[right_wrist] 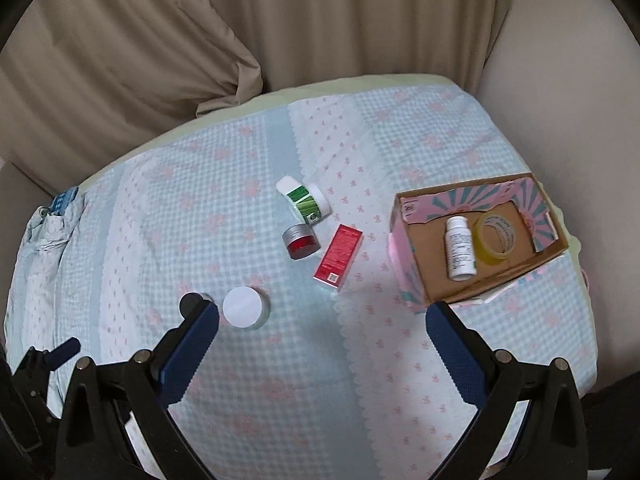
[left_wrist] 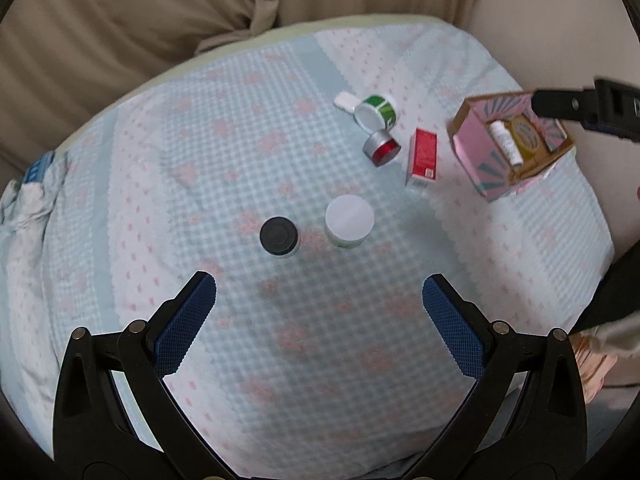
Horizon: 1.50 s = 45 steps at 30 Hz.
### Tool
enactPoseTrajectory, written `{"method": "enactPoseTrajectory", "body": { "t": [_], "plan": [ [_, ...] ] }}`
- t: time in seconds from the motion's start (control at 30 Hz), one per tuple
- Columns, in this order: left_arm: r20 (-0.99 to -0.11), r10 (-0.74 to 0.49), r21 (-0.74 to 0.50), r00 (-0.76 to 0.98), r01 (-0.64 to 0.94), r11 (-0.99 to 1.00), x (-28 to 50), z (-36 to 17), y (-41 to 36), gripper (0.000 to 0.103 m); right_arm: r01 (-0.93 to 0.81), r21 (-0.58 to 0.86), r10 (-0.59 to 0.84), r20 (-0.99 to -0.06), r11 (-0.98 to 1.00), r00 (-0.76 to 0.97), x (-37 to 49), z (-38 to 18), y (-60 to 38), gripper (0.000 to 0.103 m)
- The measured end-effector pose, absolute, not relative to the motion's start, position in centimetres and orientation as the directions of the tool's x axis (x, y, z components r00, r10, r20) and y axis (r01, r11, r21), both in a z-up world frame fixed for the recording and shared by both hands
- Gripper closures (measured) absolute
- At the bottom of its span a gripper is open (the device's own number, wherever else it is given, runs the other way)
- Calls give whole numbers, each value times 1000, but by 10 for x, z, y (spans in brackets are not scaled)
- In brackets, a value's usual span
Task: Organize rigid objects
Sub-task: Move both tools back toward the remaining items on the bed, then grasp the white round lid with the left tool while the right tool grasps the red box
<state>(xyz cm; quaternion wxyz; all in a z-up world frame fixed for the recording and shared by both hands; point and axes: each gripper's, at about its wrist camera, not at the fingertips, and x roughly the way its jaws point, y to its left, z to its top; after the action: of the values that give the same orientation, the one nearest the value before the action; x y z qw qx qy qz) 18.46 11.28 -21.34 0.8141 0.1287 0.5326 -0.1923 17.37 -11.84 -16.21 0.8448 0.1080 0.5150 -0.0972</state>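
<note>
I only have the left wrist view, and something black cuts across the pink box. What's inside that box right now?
Observer: In the right wrist view, a white bottle lies on its side in the pink box, with a yellow tape roll right beside it.
Operator: Any floor still free in there?
Observer: Yes. Bare cardboard shows to the left of the bottle in that view.
Operator: Are the right tongs carrying anything?
Observer: No. The right tongs are open with nothing between them.
</note>
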Motion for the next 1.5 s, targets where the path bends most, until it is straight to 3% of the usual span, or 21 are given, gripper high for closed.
{"method": "enactPoseTrajectory", "body": {
  "t": [0.83, 1.13, 1.2, 1.27, 1.37, 1.43, 1.5],
  "plan": [
    [-973, -45, 121, 227, 664, 738, 272, -413, 3, 0, 433, 80, 60, -996, 898, 60, 326, -378, -166, 2],
    [-974, -64, 103, 218, 676, 730, 284, -439, -16, 4, 515, 85, 122, -992, 853, -38, 342, -430, -182, 15],
    [-976, -71, 90, 207, 675, 732, 287, -443, -18, 14, 532, 78, 126, -991, 843, -53, 344, -437, -185, 18],
    [-980, -71, 75, 186, 675, 734, 289, -449, -21, 21, 545, 83, 138, -989, 834, -60, 346, -443, -188, 30],
    [-979, -68, 81, 192, 674, 734, 288, -453, -22, 24, 548, 68, 134, -988, 834, -81, 350, -450, -189, 40],
    [-975, -69, 90, 210, 663, 743, 289, -452, -19, 34, 548, 52, 119, -989, 835, -88, 351, -451, -189, 47],
    [-977, -83, 68, 196, 657, 751, 292, -451, -15, 34, 561, 45, 112, -990, 827, -85, 349, -454, -203, 54]
  ]
}}
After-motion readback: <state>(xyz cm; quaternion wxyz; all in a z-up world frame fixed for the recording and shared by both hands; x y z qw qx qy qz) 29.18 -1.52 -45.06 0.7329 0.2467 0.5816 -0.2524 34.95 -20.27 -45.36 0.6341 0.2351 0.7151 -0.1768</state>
